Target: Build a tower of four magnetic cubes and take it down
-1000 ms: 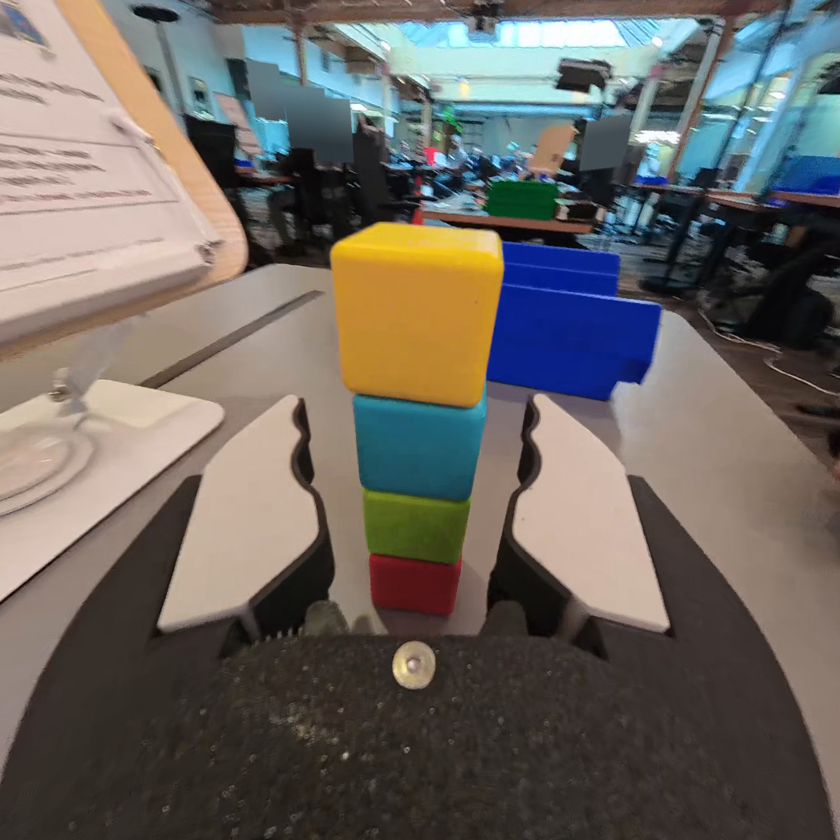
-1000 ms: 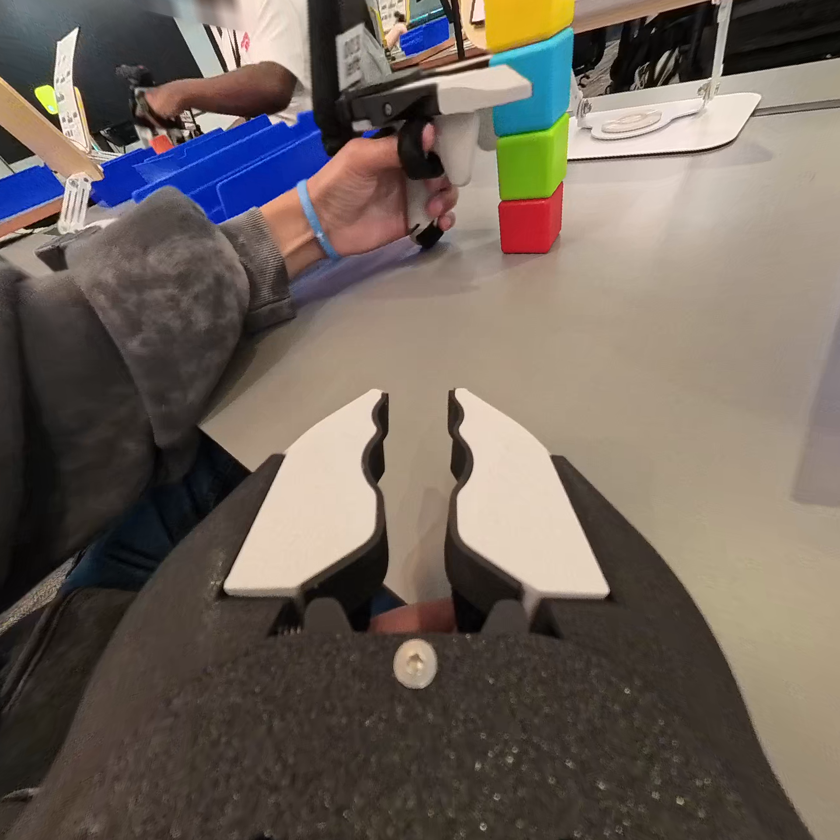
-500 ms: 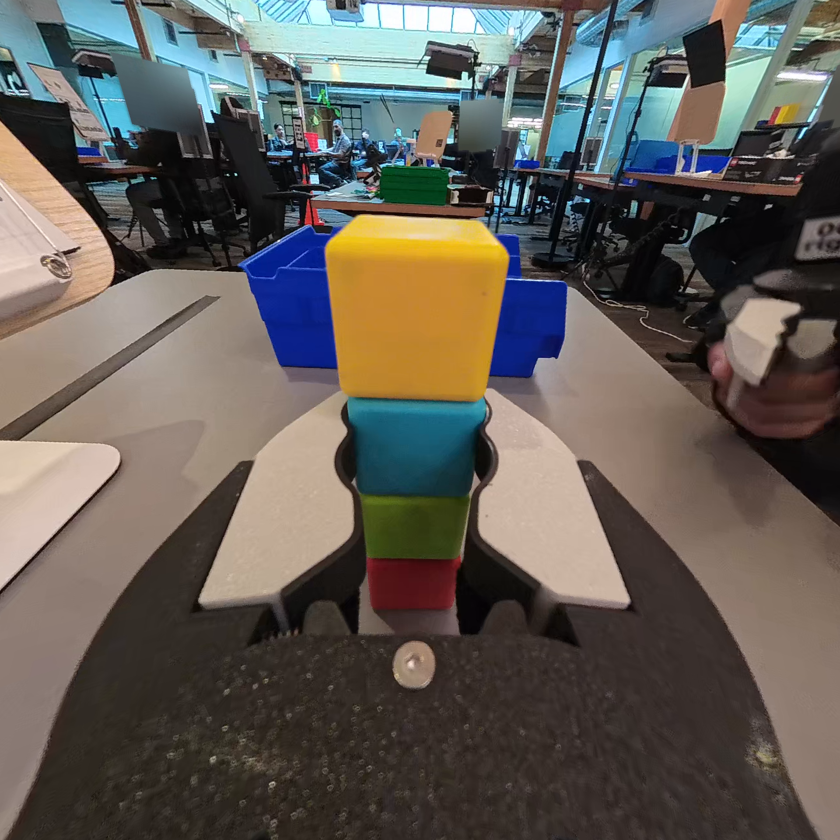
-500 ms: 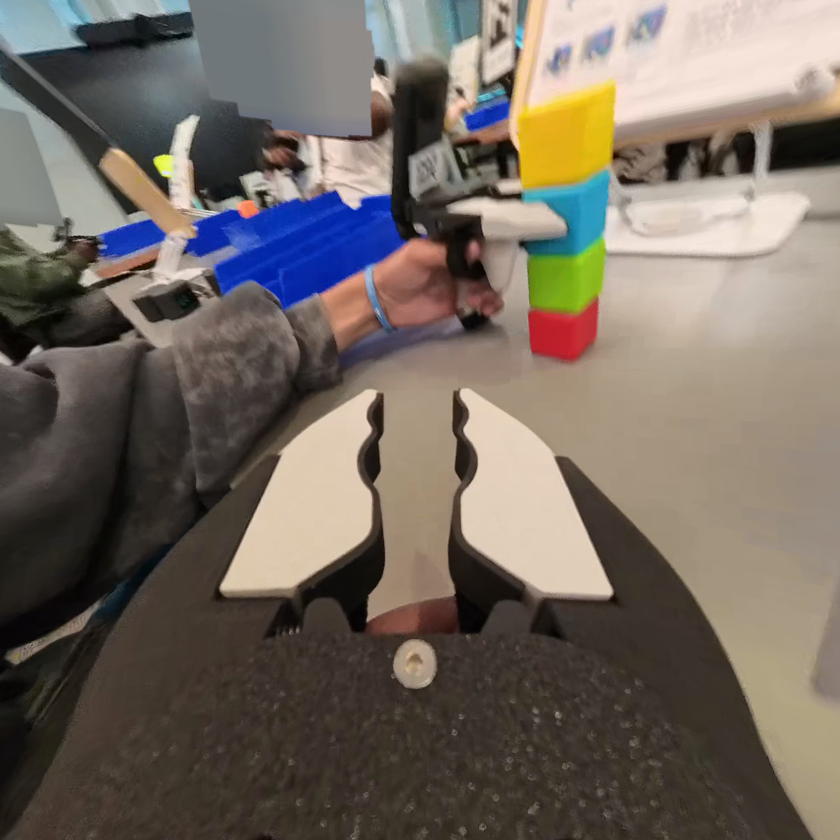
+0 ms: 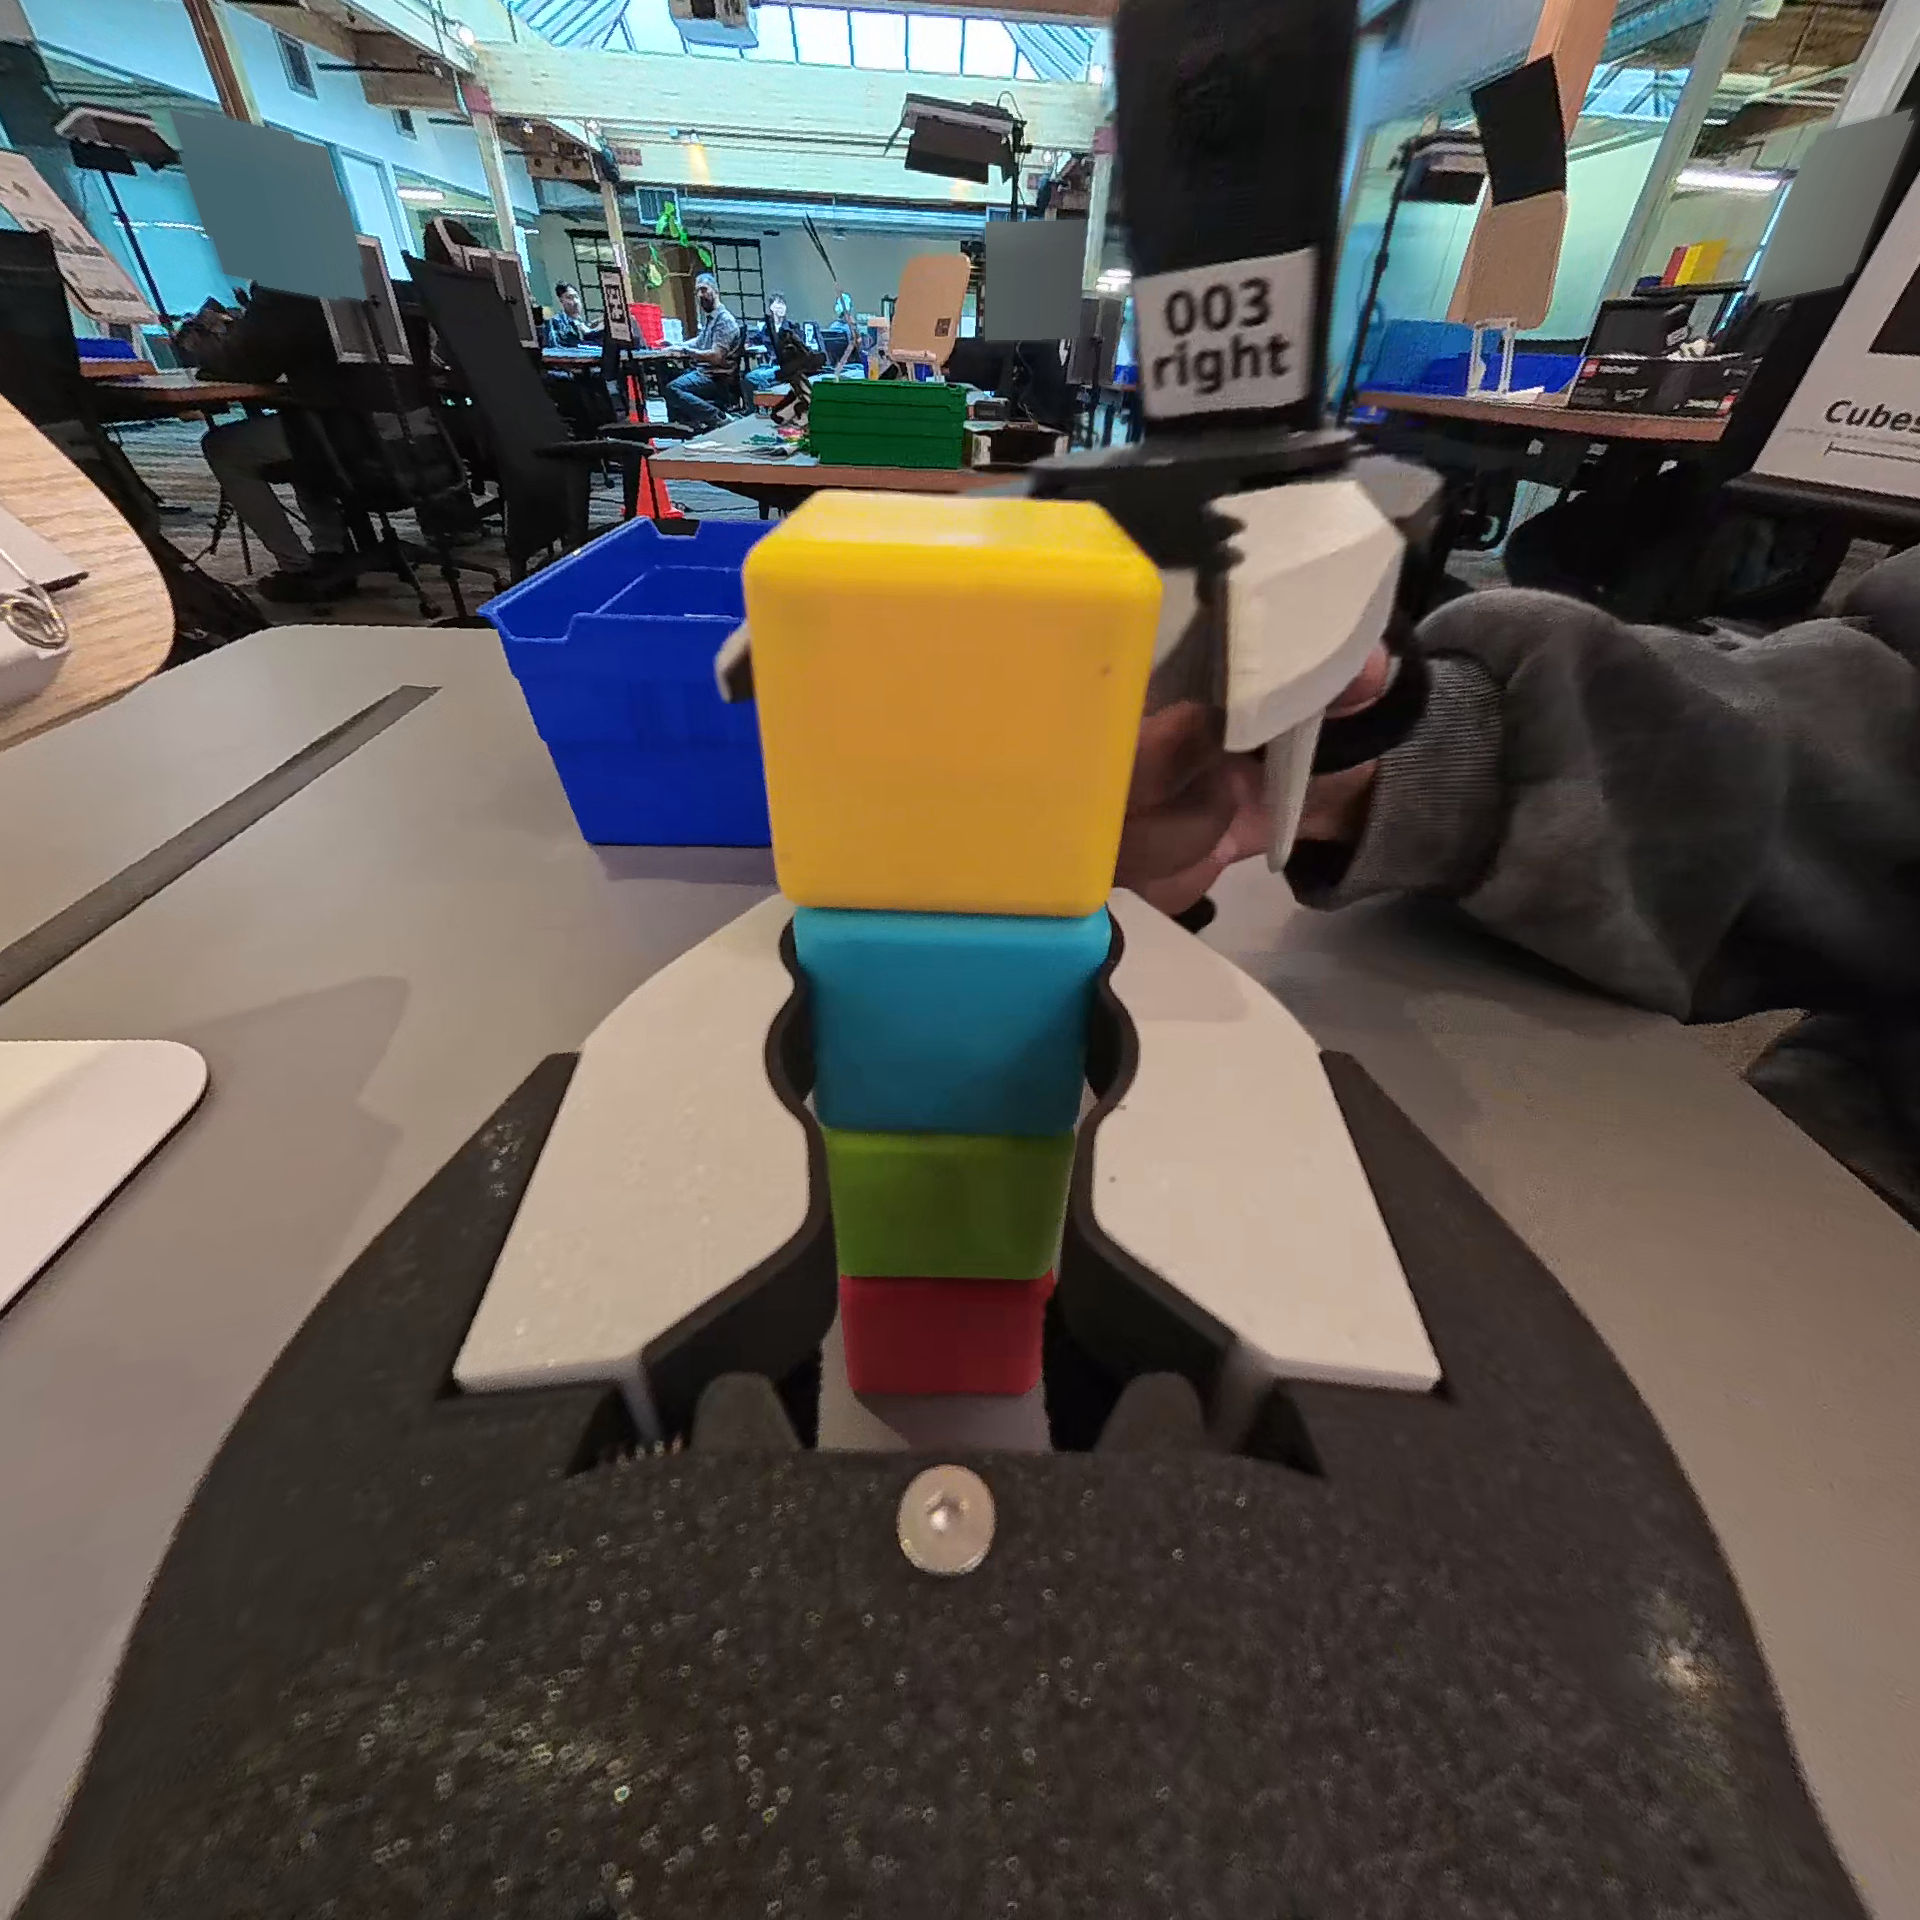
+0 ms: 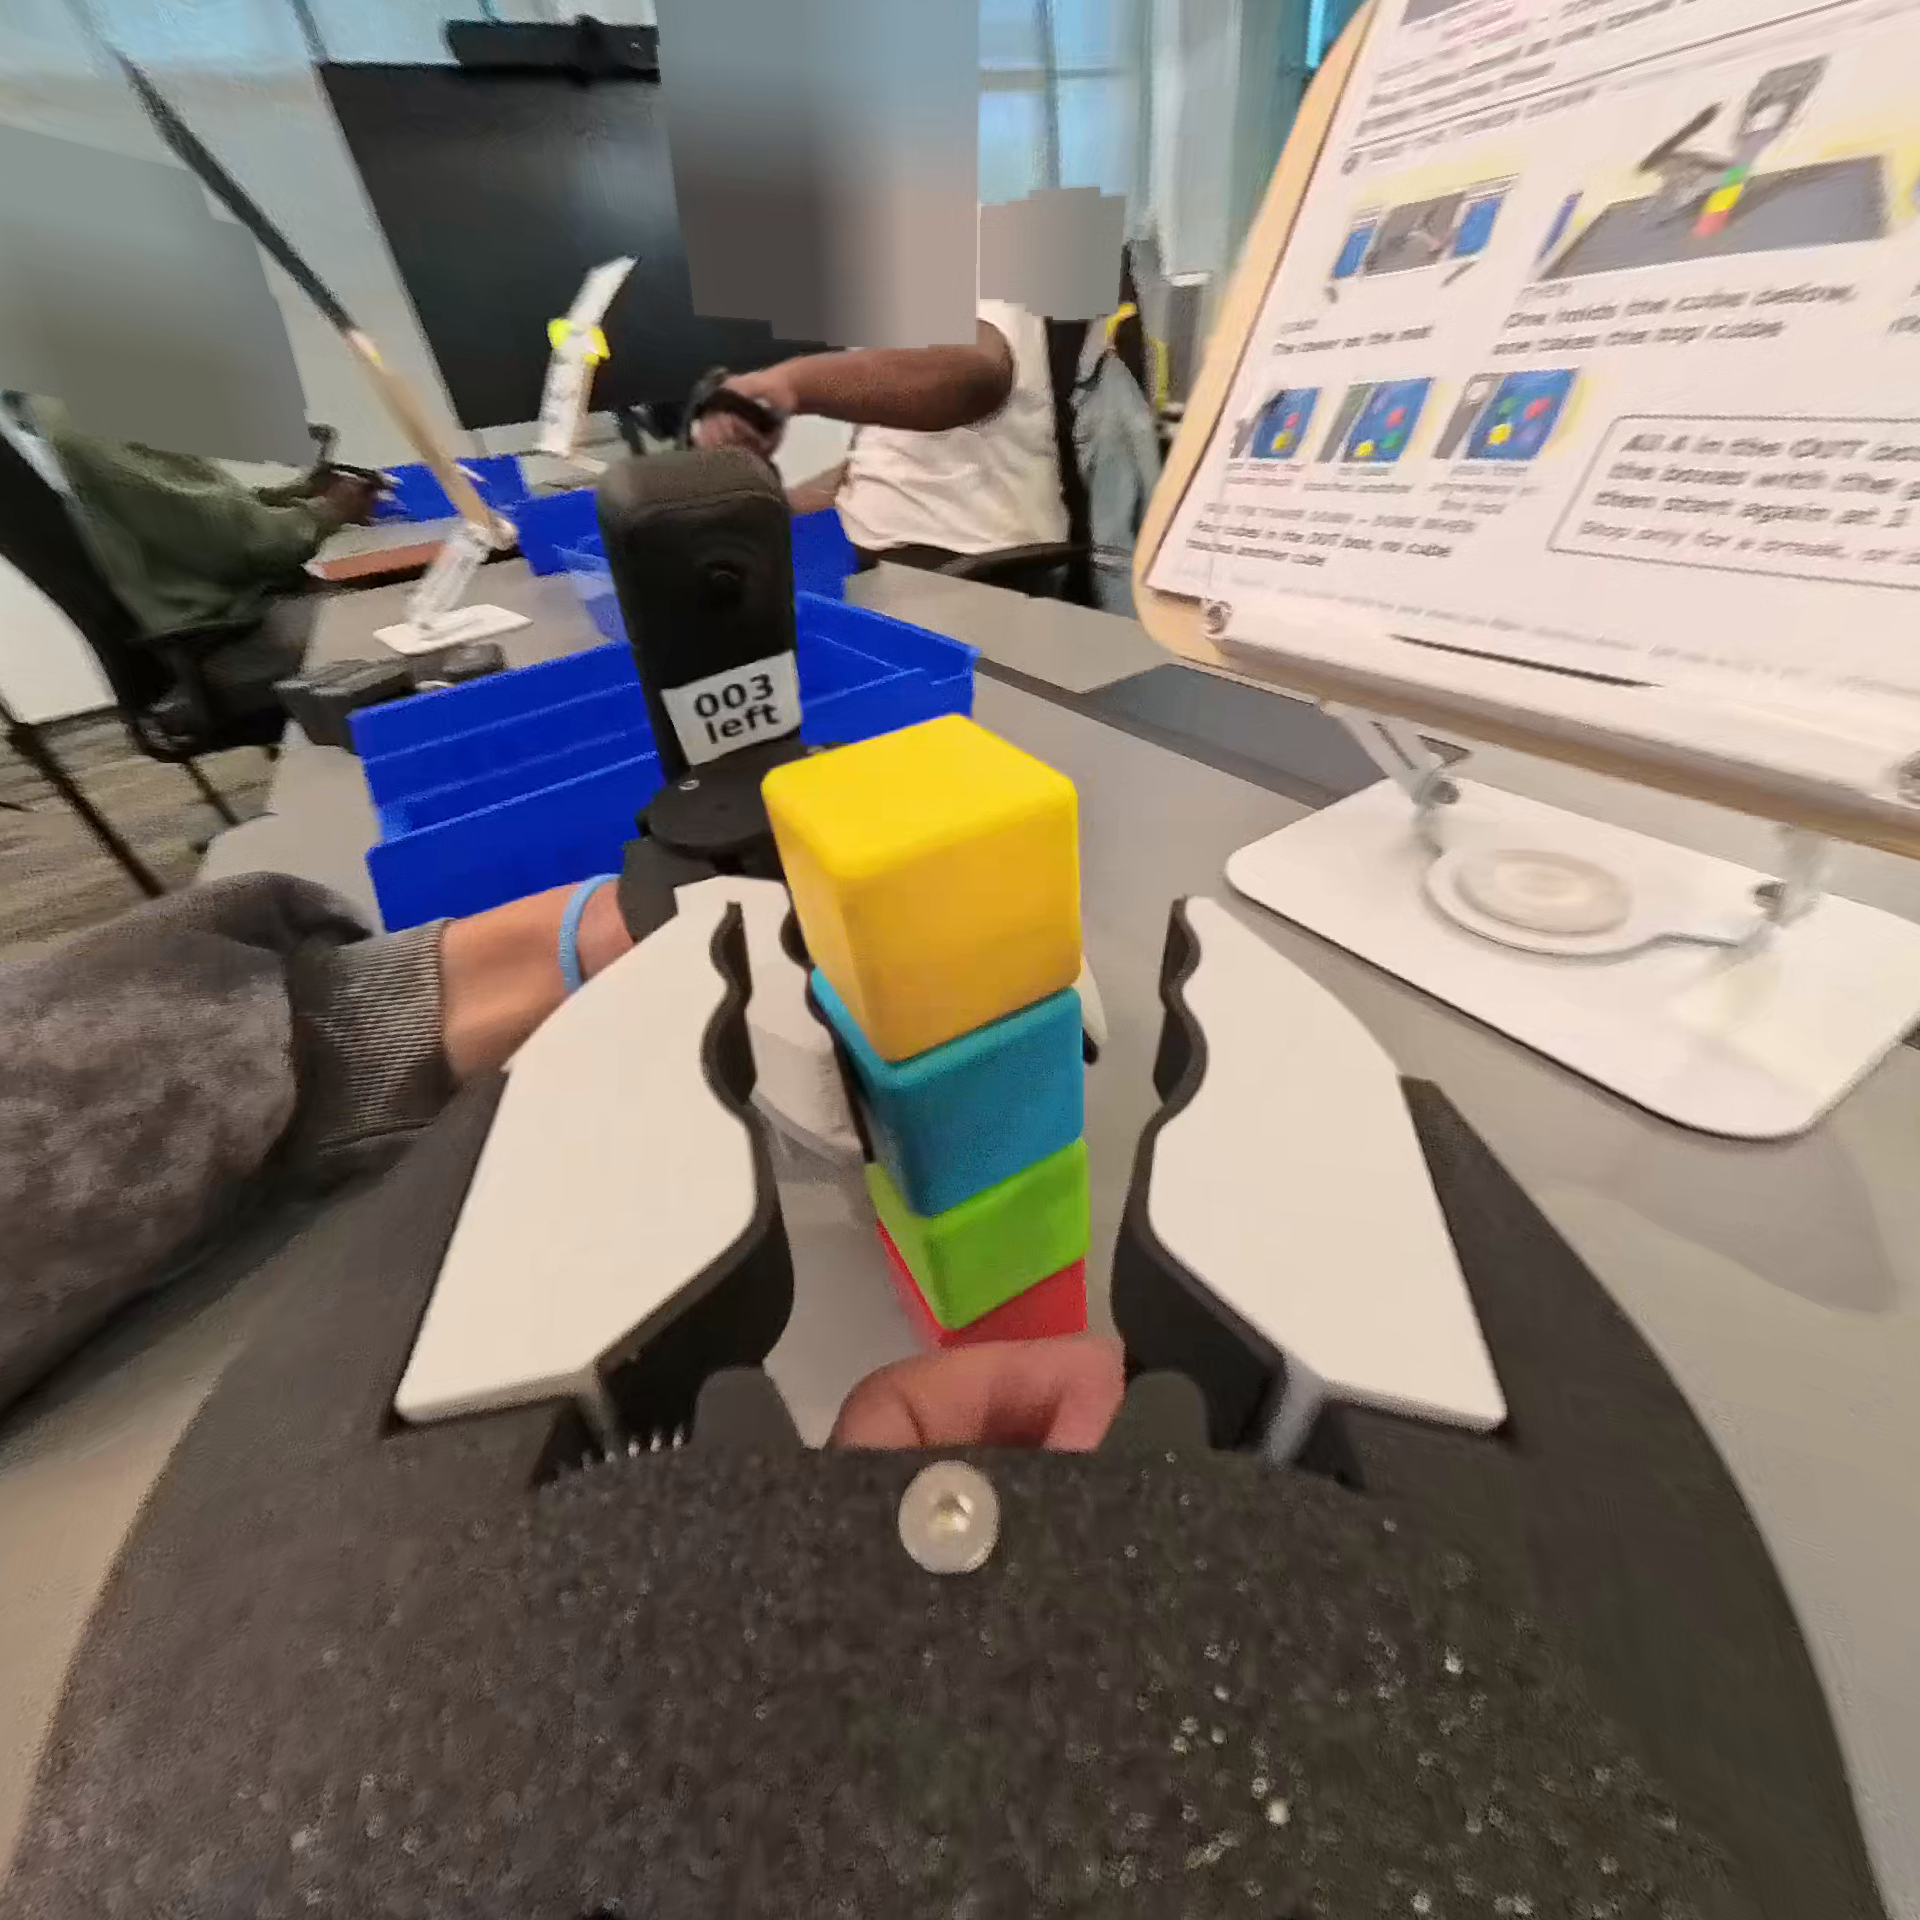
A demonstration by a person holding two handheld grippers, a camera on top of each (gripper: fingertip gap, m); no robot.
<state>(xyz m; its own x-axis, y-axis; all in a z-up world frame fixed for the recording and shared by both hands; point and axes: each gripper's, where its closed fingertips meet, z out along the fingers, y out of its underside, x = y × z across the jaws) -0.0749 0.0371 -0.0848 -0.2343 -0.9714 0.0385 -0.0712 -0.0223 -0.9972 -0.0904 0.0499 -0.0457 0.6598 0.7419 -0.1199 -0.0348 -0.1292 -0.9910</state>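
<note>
Tower of four cubes upright on the grey table [image 5: 312,935], centre of both views: red cube [image 5: 940,1335] at the base, green cube [image 5: 948,1205] on it, then blue cube [image 5: 948,1023], yellow cube [image 5: 951,701] on top. Left gripper [image 5: 948,1023] clenched on the blue cube, fingers pressed to both its sides. Right gripper [image 6: 951,1029] spread wide, one finger at 9 o'clock and one at 3 o'clock of the tower, touching no cube (level with the yellow and blue, as far as can be judged). Blue bin [image 5: 634,686] behind the tower at 11 o'clock in the left view. White stand [image 6: 1558,966] with an instruction board at 2 o'clock in the right view.
</note>
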